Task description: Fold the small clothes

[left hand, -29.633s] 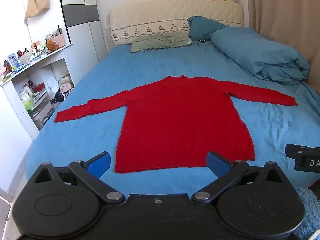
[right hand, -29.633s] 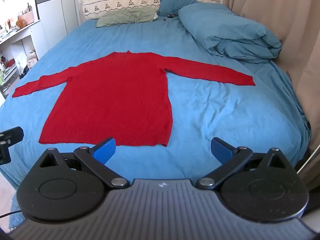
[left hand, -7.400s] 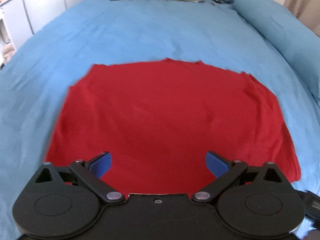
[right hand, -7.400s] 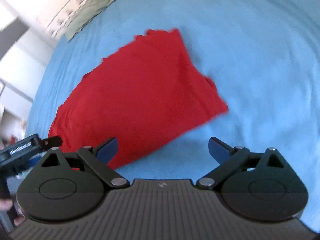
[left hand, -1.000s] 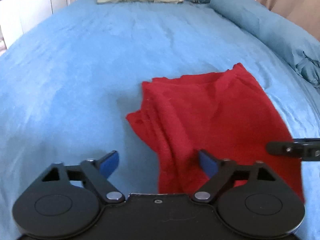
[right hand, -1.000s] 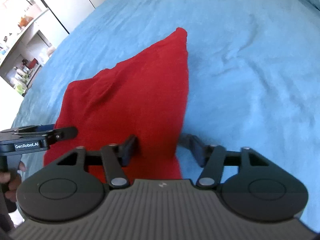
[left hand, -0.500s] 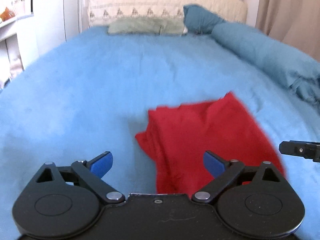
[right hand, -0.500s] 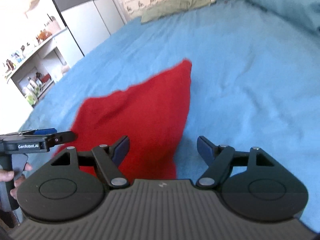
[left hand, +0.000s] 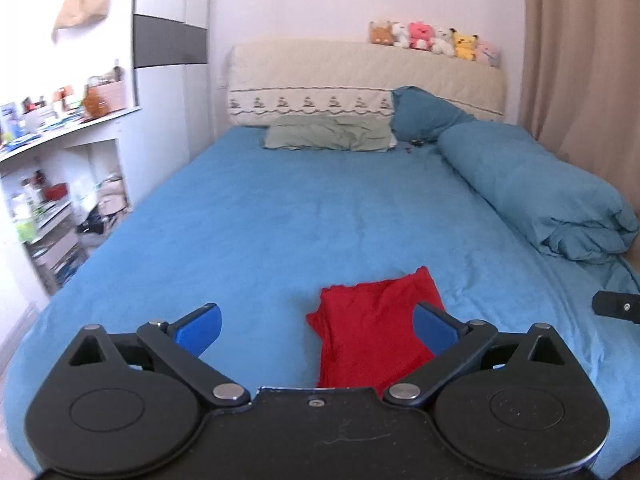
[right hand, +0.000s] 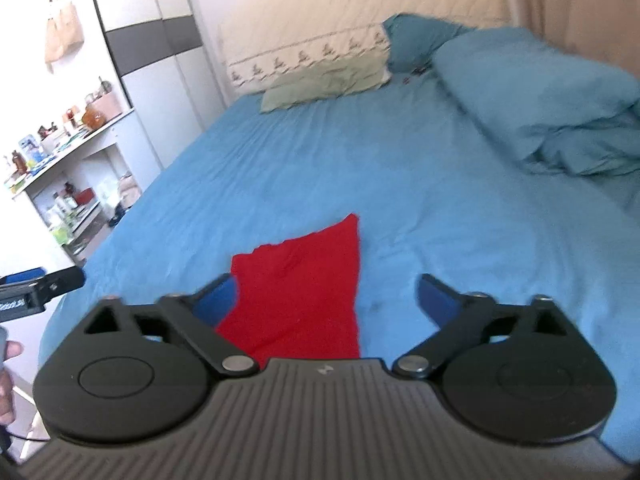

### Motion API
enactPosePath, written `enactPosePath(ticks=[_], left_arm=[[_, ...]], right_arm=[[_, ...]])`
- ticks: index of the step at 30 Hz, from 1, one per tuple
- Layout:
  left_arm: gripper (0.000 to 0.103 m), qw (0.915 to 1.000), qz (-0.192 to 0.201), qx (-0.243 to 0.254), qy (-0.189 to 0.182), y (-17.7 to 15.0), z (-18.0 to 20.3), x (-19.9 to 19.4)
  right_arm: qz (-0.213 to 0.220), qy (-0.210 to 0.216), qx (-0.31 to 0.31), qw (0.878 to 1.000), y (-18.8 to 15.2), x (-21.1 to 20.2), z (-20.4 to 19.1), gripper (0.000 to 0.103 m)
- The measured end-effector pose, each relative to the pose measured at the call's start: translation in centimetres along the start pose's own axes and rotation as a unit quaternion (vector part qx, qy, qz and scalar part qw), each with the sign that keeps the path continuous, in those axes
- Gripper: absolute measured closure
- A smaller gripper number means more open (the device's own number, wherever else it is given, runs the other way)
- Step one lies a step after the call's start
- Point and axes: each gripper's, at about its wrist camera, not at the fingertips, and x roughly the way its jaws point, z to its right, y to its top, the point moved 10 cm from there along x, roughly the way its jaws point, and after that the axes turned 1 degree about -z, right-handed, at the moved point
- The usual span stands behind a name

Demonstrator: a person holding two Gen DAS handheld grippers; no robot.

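The red sweater (left hand: pixel 372 332) lies folded into a small block near the front edge of the blue bed (left hand: pixel 300 220). In the right wrist view the sweater (right hand: pixel 300 292) shows as a narrow folded shape. My left gripper (left hand: pixel 318 326) is open and empty, held back above the bed's front edge, with the sweater just ahead and to the right. My right gripper (right hand: pixel 324 298) is open and empty, raised above the sweater's near end. Each gripper's tip shows at the edge of the other view.
A rolled blue duvet (left hand: pixel 532 196) lies along the right side. A green pillow (left hand: pixel 328 138) and a blue pillow (left hand: pixel 428 118) lie at the headboard (left hand: pixel 360 76). White shelves (left hand: pixel 60 184) with clutter stand left of the bed. A curtain (left hand: pixel 580 80) hangs on the right.
Both grippers have pulled back and up from the folded sweater. The right gripper, narrowed around the sweater a second ago, has opened wide. The sweater stays on the bed.
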Motion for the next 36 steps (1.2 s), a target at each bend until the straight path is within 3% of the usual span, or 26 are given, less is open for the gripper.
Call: enactPosePath(ticks=[4, 9, 13, 19, 36], left_arm=[[0.000, 0.9997, -0.015, -0.002, 0.018, -2.1, 0.7, -2.7], [0.000, 0.9993, -0.027, 0.004, 0.025, -4.6, 1.5, -4.9], [0.000, 0.9984, -0.033, 0.033, 0.032, -6.0, 2.3, -5.6], [0.000, 0.9973, -0.065, 0.028, 0.021, -8.4, 3.2, -5.1], [0.000, 0.9978, -0.059, 0.025, 0.018, -8.7, 3.2, -5.5]], right_arm=[[0.011, -0.037, -0.023, 0.999, -0.8, -4.7, -0.5, 0.000], [-0.017, -0.066, -0.040, 0.997, -4.1, -8.3, -0.8, 0.000], [-0.049, -0.079, -0.055, 0.994, -7.4, -9.1, -0.8, 0.000], [-0.078, -0.094, -0.055, 0.991, -10.8, -8.6, -0.3, 0.000], [-0.079, -0.099, -0.060, 0.990, -10.7, -9.0, 0.2, 0.000]])
